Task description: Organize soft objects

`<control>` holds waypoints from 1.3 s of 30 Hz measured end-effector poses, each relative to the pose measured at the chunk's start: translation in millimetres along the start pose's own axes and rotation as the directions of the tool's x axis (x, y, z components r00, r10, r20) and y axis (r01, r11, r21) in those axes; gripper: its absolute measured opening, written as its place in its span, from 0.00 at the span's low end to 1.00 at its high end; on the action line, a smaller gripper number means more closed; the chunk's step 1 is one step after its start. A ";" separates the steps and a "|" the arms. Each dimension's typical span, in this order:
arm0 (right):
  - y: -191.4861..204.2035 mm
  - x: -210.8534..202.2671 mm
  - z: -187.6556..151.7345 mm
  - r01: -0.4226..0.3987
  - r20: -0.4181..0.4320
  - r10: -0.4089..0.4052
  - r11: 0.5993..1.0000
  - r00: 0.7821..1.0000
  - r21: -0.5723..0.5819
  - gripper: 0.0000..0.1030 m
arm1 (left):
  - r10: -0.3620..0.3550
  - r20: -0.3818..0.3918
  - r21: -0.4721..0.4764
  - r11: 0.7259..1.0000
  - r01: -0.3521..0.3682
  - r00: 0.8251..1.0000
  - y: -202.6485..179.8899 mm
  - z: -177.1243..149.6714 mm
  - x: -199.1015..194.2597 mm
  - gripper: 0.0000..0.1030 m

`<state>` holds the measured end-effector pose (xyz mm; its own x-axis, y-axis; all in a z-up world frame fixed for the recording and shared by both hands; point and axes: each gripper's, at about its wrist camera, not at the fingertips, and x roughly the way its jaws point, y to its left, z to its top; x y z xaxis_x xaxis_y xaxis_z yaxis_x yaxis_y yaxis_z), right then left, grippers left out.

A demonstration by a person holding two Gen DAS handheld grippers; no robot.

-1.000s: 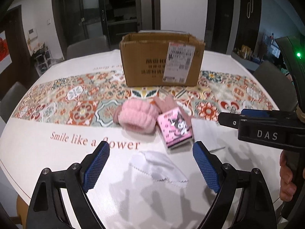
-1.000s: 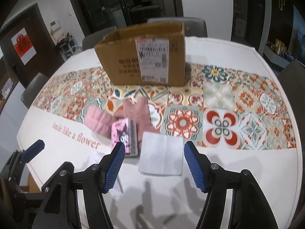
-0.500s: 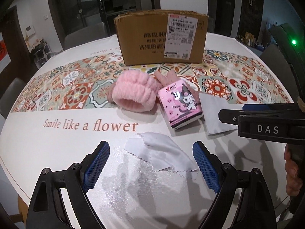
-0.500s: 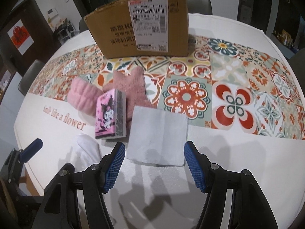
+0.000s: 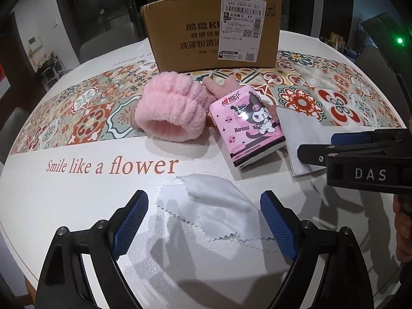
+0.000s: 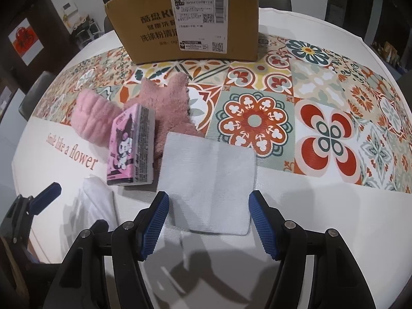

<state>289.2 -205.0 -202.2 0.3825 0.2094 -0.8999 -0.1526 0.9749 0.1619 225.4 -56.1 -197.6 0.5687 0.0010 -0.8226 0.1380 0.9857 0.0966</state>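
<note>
Between my left claw's (image 5: 203, 220) parted fingers lies the white cloth (image 5: 216, 208) on the table (image 5: 64, 200); my right claw (image 6: 208, 221), likewise parted, straddles the grey towel (image 6: 208, 182).

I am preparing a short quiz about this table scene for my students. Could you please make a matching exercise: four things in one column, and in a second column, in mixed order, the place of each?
Things:
1. white zigzag-edged cloth
2. grey square cloth
3. pink tissue pack
4. cardboard box

Places:
A. at the far side, on the patterned runner
B. between the open fingers of the right gripper
C. between the open fingers of the left gripper
D. beside the fluffy pink headband

Pairs: 1-C, 2-B, 3-D, 4-A
</note>
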 end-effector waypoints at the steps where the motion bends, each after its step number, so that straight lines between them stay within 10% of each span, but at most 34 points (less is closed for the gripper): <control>1: -0.2 1.3 -0.2 -0.002 -0.004 0.002 1.000 1.000 0.001 0.64 | 0.000 -0.002 0.002 1.000 0.000 1.000 -0.3 0.1 1.7 0.86; 18: 5.3 2.5 -11.5 0.086 0.008 -0.086 0.994 0.996 -0.062 0.54 | -0.033 -0.032 0.004 0.999 0.033 0.999 -1.5 -3.0 19.4 0.82; 32: -4.6 -5.4 -14.8 0.021 -0.024 -0.021 1.000 1.000 0.009 0.19 | -0.086 -0.033 0.009 0.996 0.087 0.996 -8.5 -2.7 13.3 0.31; 39: -1.6 -15.7 -16.4 0.006 -0.013 -0.006 1.000 1.000 -0.001 0.10 | -0.093 -0.042 0.011 0.996 0.094 0.995 -10.4 -2.5 11.7 0.20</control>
<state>268.5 -211.0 -195.0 0.3712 0.2025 -0.9062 -0.1515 0.9761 0.1561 228.5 -65.9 -209.7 0.5184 -0.0840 -0.8510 0.1998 0.9795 0.0251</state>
